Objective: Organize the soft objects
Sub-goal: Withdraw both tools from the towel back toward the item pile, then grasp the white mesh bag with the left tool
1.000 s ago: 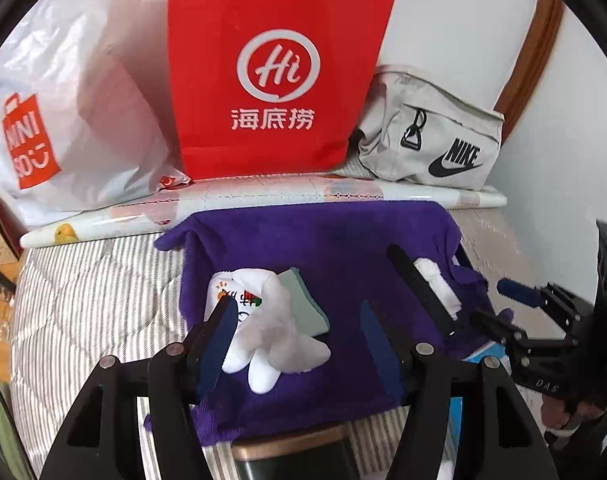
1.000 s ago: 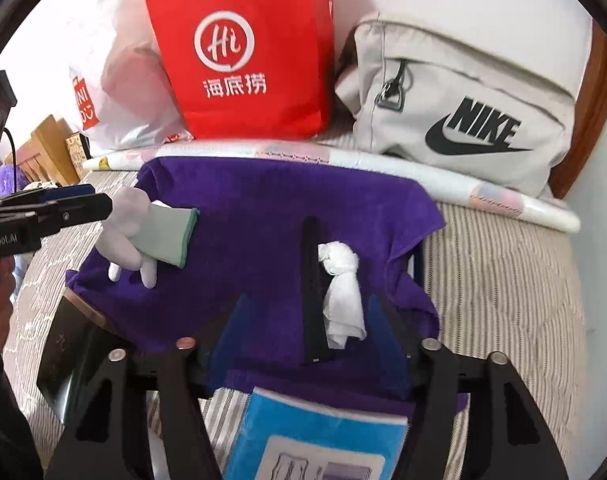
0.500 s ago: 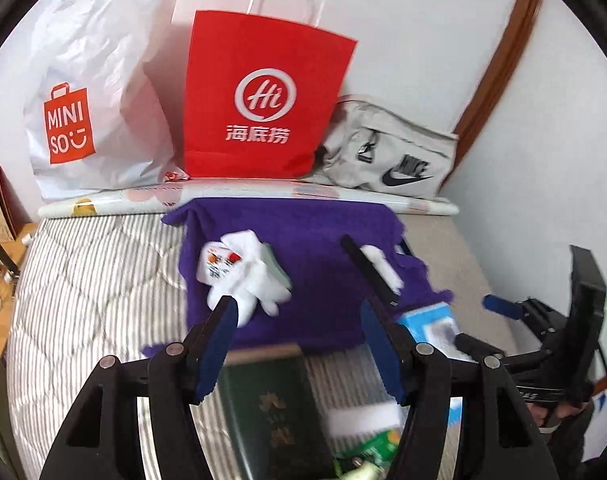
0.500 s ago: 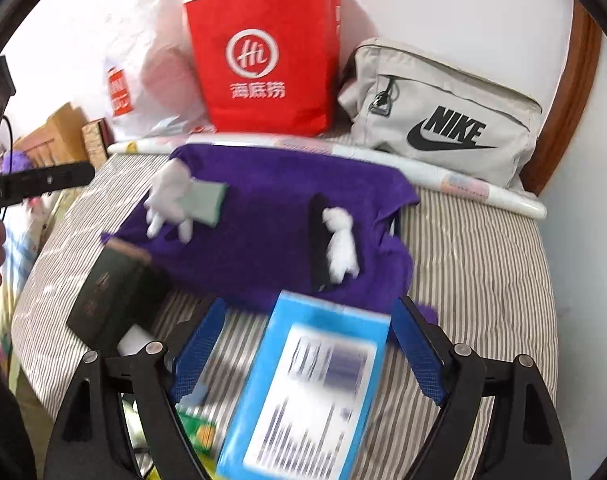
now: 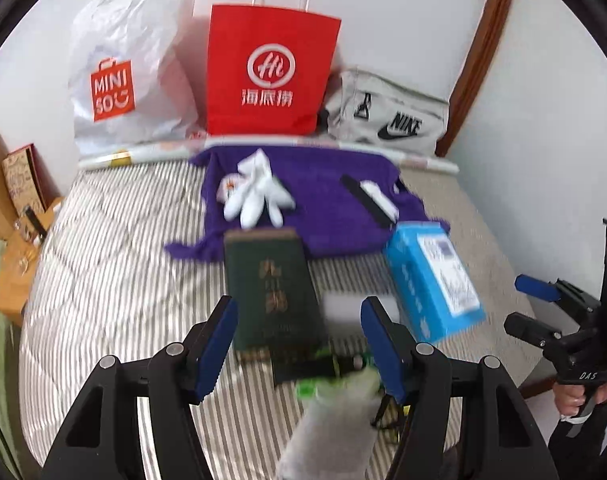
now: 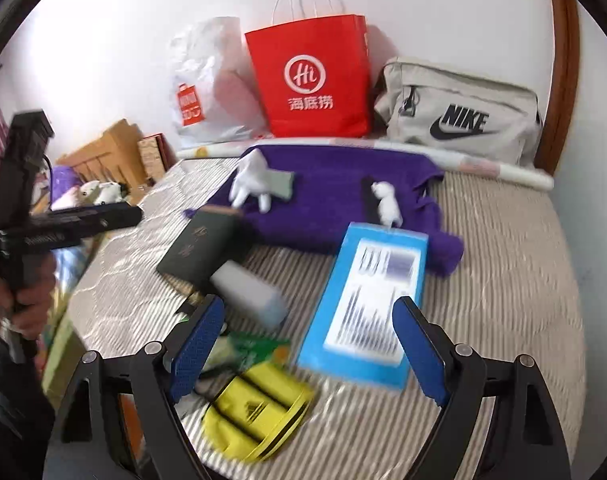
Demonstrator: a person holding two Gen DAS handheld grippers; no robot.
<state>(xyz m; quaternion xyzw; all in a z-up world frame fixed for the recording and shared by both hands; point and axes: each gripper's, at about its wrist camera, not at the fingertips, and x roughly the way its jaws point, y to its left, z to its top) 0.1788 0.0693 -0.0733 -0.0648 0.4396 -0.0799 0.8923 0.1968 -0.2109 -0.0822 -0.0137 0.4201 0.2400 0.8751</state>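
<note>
Bed: gloves and white cloth lie on the purple towel, upper centre. Both tongs, left and right, spread, empty. Sorting appears largely unfinished.

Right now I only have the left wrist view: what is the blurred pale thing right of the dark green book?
Observer: A white bottle lying on its side beside the dark green book.
Operator: Anything nearer than the bottle?
Observer: Yes, a yellow pouch with black stripes on the striped bed cover.
Operator: And off the bed's left side?
Observer: White plush toys lie there, in front of the wooden boxes.
</note>
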